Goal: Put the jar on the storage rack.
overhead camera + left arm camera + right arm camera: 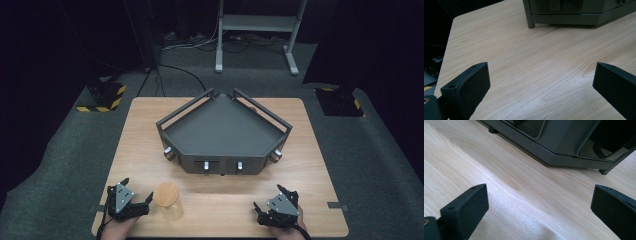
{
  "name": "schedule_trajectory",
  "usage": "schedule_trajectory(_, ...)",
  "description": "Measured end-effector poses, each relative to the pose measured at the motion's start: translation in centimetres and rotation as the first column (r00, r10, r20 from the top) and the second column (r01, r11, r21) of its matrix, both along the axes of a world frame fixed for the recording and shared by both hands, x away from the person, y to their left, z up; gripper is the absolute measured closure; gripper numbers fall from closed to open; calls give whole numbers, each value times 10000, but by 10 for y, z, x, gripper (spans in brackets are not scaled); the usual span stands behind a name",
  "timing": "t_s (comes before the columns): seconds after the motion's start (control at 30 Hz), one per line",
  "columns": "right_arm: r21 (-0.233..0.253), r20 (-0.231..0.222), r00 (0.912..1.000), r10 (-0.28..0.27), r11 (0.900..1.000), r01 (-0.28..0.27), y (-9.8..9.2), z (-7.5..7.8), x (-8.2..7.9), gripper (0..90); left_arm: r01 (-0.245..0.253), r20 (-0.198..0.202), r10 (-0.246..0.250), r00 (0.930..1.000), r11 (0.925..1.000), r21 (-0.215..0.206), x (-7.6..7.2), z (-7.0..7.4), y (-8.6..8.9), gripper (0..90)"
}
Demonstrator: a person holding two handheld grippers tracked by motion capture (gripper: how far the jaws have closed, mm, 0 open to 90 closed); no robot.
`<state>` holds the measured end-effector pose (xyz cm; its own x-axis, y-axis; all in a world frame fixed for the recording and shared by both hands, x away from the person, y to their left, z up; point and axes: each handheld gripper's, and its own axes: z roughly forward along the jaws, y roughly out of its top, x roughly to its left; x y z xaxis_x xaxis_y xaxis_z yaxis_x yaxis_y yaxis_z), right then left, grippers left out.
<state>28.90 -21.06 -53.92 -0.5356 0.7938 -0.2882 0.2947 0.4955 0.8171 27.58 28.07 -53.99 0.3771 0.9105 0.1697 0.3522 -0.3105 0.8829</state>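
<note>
High overhead, claw cameras low, sharing table [220,200]

Overhead light falls on the bench [220,207]; surroundings beyond it drop to near black in the high view. The high view is soft and low in detail, with fine texture smeared. The grey tray unit [222,131] casts a faint, short shadow toward the near edge. In the left gripper view, the wood grain is sharp at mid-distance; the black fingers [465,88] nearest the lens are slightly soft. A pale sheen lies across the wood between them. In the right gripper view, the same glare patch whitens the grain at bottom centre, and dark panels on the unit reflect dimly.
</note>
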Motion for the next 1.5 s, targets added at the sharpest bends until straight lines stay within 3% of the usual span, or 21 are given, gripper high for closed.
schedule_trajectory(0.2, 378, 38, 9999, 114, 9992, -115, -4, 1, -1, 9, 178, 35, -178, 9998, 9998, 5, -1, 0, -1, 20)
schedule_trajectory(0.47, 778, 26, 9999, 137, 9969, -138, -8, 2, -1, 9, 181, -268, -188, 9995, 9995, -262, 1, 0, 1, 20)
schedule_trajectory(0.7, 738, 1, 9998, 192, 9971, -191, -7, 2, 0, 9, -42, -399, 10, 9992, 9967, -814, 2, 1, 7, 10)
schedule_trajectory(0.93, 744, 54, 9997, 217, 9970, -221, -8, 2, -1, 9, 145, -468, -185, 9987, 9963, -851, 1, 3, 8, 10)
schedule_trajectory(1.1, 693, 112, 9996, 272, 9972, -279, -7, 2, -2, 8, 180, -568, -247, 9981, 9932, -1148, -7, 6, 9, 9)
schedule_trajectory(1.27, 647, 116, 9994, 327, 9973, -334, -6, 2, -2, 8, 327, -460, -382, 9982, 9928, -1149, -18, 15, 8, 8)
schedule_trajectory(1.5, 698, 99, 9994, 329, 9970, -335, -6, 2, -2, 9, 432, 72, -427, 9991, 9940, -1004, -35, 33, 3, 5)
